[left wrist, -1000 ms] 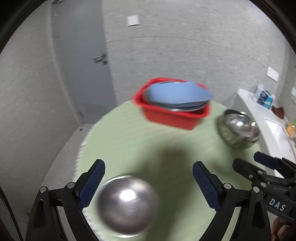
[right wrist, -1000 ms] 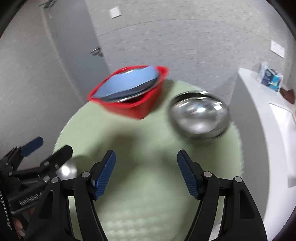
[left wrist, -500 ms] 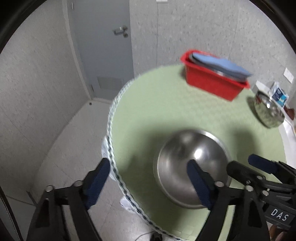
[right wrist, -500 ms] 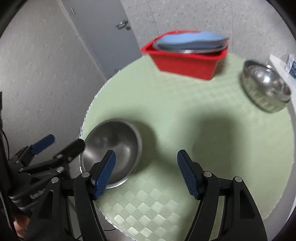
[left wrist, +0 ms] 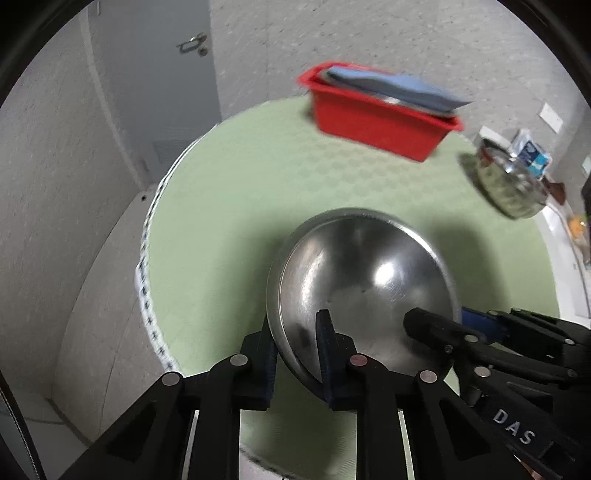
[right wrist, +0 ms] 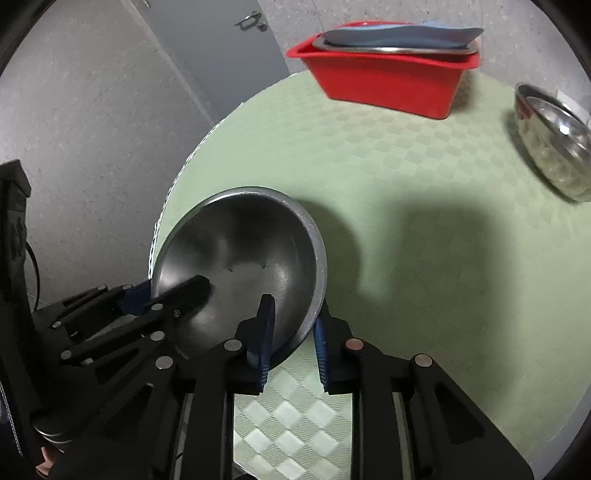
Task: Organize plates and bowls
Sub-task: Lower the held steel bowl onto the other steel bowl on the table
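A large steel bowl [left wrist: 365, 280] sits near the front left edge of the round green table [left wrist: 240, 192]; it also shows in the right wrist view [right wrist: 240, 258]. My left gripper [left wrist: 295, 350] is shut on its left rim. My right gripper [right wrist: 291, 332] is shut on its right rim, and also shows in the left wrist view [left wrist: 443, 325]. A red bin [right wrist: 384, 81] at the far side holds a steel plate under a blue plate [right wrist: 402, 33]. A second steel bowl [right wrist: 554, 144] stands at the table's right.
The table edge runs close to the left of the held bowl. A grey door [left wrist: 159, 74] and speckled walls stand behind. A white counter with a blue-white packet [left wrist: 532, 155] lies to the right, beyond the table.
Both grippers were open and apart from the bowl; they have moved in and shut on opposite sides of the large steel bowl's rim.
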The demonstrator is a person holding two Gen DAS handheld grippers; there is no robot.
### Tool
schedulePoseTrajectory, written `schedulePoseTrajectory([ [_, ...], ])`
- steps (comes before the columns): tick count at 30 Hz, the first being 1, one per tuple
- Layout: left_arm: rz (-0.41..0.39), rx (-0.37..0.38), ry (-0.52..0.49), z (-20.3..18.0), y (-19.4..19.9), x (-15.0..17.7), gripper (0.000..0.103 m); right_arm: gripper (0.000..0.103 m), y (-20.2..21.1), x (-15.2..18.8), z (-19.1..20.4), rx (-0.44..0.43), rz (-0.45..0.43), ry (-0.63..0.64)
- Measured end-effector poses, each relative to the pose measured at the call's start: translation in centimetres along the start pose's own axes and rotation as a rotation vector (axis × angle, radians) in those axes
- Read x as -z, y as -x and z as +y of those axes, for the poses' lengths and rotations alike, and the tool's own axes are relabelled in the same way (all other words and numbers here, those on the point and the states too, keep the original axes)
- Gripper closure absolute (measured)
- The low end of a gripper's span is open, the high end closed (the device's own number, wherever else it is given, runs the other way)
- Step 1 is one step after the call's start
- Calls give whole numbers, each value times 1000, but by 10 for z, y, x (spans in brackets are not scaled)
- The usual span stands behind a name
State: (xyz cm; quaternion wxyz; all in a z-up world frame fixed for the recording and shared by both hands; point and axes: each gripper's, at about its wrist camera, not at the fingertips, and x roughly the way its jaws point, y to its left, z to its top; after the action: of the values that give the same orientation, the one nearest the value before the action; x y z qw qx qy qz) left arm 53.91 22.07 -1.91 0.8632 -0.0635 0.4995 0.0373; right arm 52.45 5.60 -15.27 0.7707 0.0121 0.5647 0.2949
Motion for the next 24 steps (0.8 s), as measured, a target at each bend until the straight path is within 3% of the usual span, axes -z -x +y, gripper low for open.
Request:
schedulePoseTrajectory([
  [12,-132,98,-102,-110,23,-57,87,83,96,-34,-93,44,-159,-58],
  [17,-161,140,-141,-167,4,-90,87,83,126,-52,-144,86,-203,-80],
  [24,-156,154,-158,-215,-34,-125,87,83,144,-79,-199,125,-234,-95],
])
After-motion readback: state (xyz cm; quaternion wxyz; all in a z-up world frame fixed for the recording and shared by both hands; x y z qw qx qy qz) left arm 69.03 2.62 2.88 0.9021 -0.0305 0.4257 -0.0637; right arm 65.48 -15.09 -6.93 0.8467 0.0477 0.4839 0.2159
